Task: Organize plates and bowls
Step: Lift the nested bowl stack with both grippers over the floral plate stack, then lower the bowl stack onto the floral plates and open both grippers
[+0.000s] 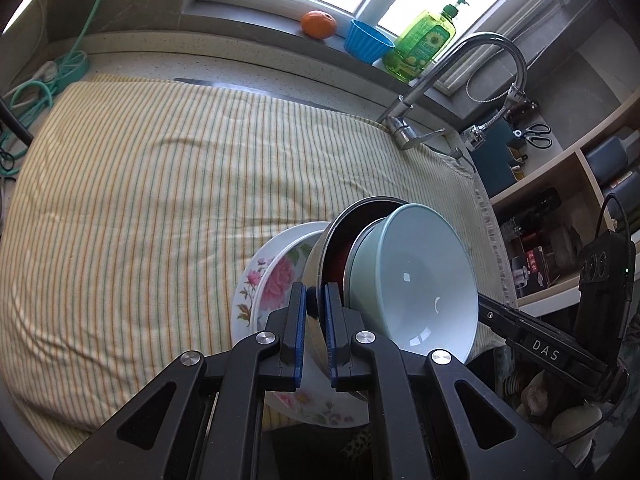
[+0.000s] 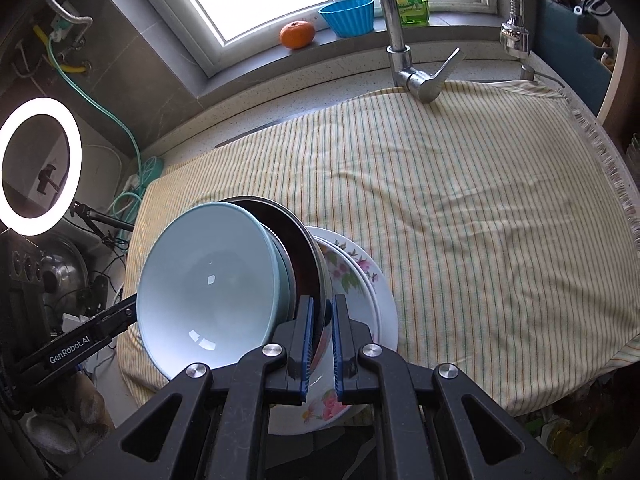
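Both tools grip the rim of the same round steel bowl with dark inside [image 1: 334, 240]: the left gripper [image 1: 316, 300] and the right gripper [image 2: 320, 312] each have blue pads closed on it. A pale blue ceramic bowl [image 1: 420, 276] sits tilted inside it. Under the steel bowl is a white floral plate [image 1: 256, 280], on the yellow striped cloth [image 1: 160, 200].

my left gripper [image 1: 316, 304]: black, blue pads | bowl [image 1: 424, 280] right of it: pale blue | bowl in its pads [image 1: 340, 236]: steel, dark inside | plate [image 1: 276, 276] left: white, pink flowers | cloth [image 1: 160, 184] ahead: cream, green-orange stripes
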Action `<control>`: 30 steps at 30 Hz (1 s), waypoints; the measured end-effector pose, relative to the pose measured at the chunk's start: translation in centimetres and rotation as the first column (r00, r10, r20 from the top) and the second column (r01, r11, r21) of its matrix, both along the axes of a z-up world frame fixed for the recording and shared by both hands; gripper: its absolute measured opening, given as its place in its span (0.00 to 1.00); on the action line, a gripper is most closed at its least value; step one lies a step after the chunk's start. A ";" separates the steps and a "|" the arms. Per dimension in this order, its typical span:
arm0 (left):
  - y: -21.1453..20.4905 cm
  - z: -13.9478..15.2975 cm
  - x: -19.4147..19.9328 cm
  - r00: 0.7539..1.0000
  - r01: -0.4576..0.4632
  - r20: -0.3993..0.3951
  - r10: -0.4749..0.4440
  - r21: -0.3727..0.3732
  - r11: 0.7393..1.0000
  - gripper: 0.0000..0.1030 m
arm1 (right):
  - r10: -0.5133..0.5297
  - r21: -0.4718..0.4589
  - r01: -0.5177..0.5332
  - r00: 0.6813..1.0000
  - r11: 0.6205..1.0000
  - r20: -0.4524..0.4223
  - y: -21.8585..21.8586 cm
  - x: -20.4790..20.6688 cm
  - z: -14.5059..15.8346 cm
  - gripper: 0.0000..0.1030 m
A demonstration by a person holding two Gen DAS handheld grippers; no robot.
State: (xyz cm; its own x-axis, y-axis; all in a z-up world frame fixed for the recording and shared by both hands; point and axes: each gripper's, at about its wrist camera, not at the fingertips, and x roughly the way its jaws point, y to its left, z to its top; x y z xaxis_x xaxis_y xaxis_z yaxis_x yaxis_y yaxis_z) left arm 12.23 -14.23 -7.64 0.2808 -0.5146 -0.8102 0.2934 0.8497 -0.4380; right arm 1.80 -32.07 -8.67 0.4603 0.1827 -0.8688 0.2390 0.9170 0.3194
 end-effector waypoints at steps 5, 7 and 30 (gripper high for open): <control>-0.2 -0.5 -0.2 1.000 0.004 -0.016 -0.004 0.002 1.000 0.07 | 0.001 0.002 -0.001 1.000 1.000 -0.016 -0.1 -0.1 -0.5 0.08; -0.2 -0.6 -0.2 1.000 0.004 -0.020 -0.004 0.002 1.000 0.07 | 0.003 0.004 -0.003 1.000 1.000 -0.021 -0.2 -0.1 -0.7 0.08; -0.1 -1.7 -0.2 0.999 0.011 -0.053 -0.011 0.010 1.000 0.07 | 0.022 0.023 -0.021 0.999 1.000 -0.048 -0.2 0.5 -1.8 0.10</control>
